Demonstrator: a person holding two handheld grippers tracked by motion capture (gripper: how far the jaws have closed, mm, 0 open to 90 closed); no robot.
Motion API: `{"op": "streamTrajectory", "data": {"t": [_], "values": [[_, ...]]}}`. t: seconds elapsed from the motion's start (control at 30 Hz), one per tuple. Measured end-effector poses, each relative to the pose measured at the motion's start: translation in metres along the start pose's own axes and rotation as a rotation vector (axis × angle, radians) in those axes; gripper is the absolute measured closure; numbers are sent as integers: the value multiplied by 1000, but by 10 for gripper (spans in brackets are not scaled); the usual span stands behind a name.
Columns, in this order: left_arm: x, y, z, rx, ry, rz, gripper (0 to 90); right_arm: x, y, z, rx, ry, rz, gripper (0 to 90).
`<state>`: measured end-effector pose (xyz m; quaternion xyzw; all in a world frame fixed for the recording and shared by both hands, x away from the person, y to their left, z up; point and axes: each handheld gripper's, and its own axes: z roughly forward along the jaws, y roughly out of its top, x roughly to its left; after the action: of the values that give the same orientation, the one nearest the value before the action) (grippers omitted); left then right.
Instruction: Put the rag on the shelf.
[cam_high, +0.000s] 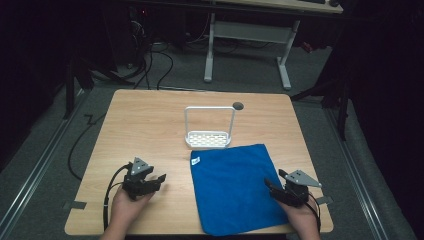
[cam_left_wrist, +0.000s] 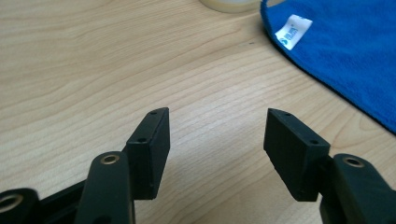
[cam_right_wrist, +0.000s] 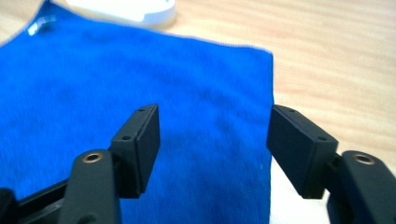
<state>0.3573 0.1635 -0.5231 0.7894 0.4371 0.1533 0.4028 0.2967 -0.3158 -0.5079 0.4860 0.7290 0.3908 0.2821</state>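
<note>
A blue cloth (cam_high: 234, 189) lies flat on the wooden table (cam_high: 150, 125), with a white tag (cam_high: 195, 161) at its far left corner. Behind it stands a white rack (cam_high: 209, 131) with a tall wire handle. My left gripper (cam_high: 159, 182) rests on bare wood left of the cloth, open, nothing between its jaws (cam_left_wrist: 215, 135); the cloth (cam_left_wrist: 345, 60) and its tag (cam_left_wrist: 293, 31) lie ahead to the right. My right gripper (cam_high: 270, 187) is over the cloth's right edge, open, with the blue cloth (cam_right_wrist: 140, 84) below and between its jaws (cam_right_wrist: 215, 135) but not pinched.
A dark round hole (cam_high: 238, 106) sits in the table near the rack's far right. The rack's white base (cam_right_wrist: 126, 9) shows at the top of the right gripper view. Beyond the table are a white desk frame (cam_high: 247, 35) and cables on the floor.
</note>
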Motion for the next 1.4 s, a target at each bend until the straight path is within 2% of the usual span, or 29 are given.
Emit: {"op": "streamTrajectory", "data": {"t": [0.07, 0.1, 0.13, 0.2, 0.33, 0.37, 0.53, 0.77, 0.9, 0.97, 1.1, 1.3, 1.4], "values": [[1, 0, 3, 11, 22, 16, 411, 1, 3, 1, -5, -3, -29, 334], [1, 0, 3, 11, 22, 16, 409, 1, 3, 1, -5, -3, -29, 334], [1, 0, 5, 15, 28, 20, 409, 3, 3, 2, 6, -1, -64, 337], [0, 0, 6, 22, 38, 32, 409, 4, 1, 4, 17, 1, -72, 320], [0, 0, 5, 18, 35, 34, 412, 3, 1, 4, 31, -3, -64, 285], [0, 1, 4, 11, 23, 18, 415, 2, 1, 3, 27, 0, -50, 275], [-1, 1, 4, 8, 19, 14, 398, -2, 0, 0, 4, 6, -22, 233], [-1, 3, 3, 2, 17, 8, 390, -3, 1, -1, -1, -7, -33, 199], [-4, 5, 2, -3, 14, 22, 388, -1, 2, -1, -14, 8, -36, 186], [-4, 6, 3, -2, 10, 21, 388, 0, 4, -3, -17, 6, -53, 179], [-4, 7, 3, -9, 4, 8, 386, 3, 6, -4, -10, 10, -55, 161], [-9, 9, 5, -11, 15, 29, 373, 4, 8, -6, -23, 17, -64, 168], [-11, 10, 6, -16, -1, 30, 382, 4, 8, -6, -22, 17, -68, 168]]}}
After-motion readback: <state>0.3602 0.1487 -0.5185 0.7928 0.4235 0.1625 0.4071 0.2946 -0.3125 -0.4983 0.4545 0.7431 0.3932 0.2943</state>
